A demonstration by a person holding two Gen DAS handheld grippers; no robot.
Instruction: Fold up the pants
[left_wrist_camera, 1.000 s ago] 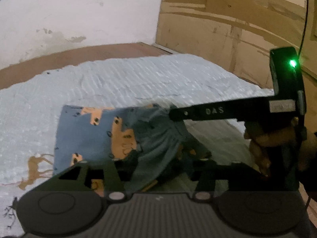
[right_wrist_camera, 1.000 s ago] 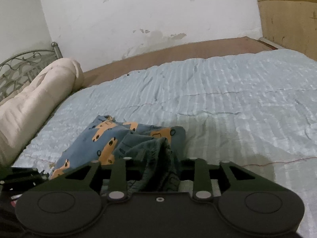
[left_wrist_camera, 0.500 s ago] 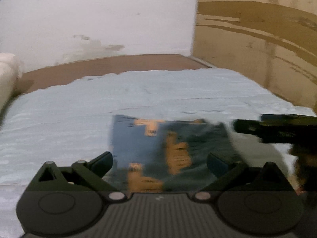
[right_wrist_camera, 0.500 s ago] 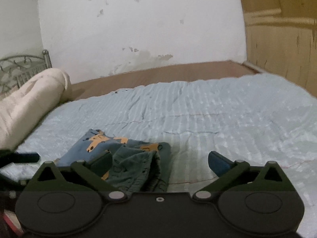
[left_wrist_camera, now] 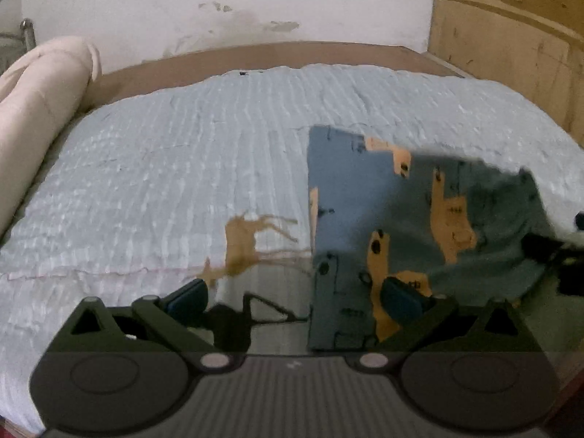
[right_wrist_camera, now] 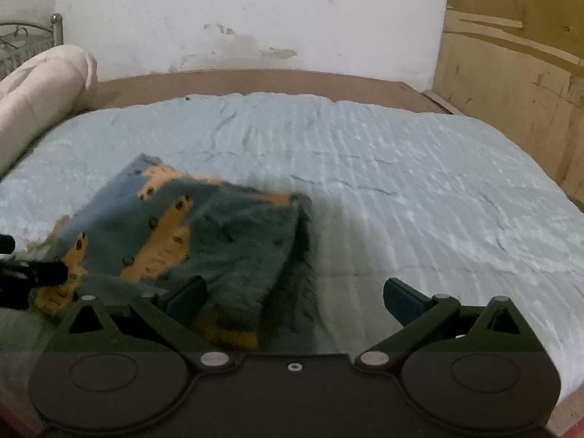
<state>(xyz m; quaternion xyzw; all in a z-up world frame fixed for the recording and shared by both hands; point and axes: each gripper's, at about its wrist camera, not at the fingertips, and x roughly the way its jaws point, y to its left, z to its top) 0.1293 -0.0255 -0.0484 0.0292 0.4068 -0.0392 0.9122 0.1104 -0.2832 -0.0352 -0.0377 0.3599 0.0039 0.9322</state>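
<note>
Because both the left gripper (left_wrist_camera: 292, 299) and right gripper (right_wrist_camera: 292, 297) had fingers spread wide, the loosely folded pants (right_wrist_camera: 219, 233) on the bed (right_wrist_camera: 401, 168) could flop open.

The folded blue pants with orange car print (right_wrist_camera: 189, 233) lie as a low heap on the pale blue quilted bedspread (right_wrist_camera: 401, 182); beyond them and to their right the bedspread runs open and flat to the brown bed edge (right_wrist_camera: 255, 80); left of the pants, the rolled cream bolster (right_wrist_camera: 40, 87) closes off that side, with a metal bed frame (right_wrist_camera: 33, 36) behind it; far right of the pants a plywood panel (right_wrist_camera: 511, 73) rises as a wall; the white plaster wall (right_wrist_camera: 255, 11) bounds the far end.
</note>
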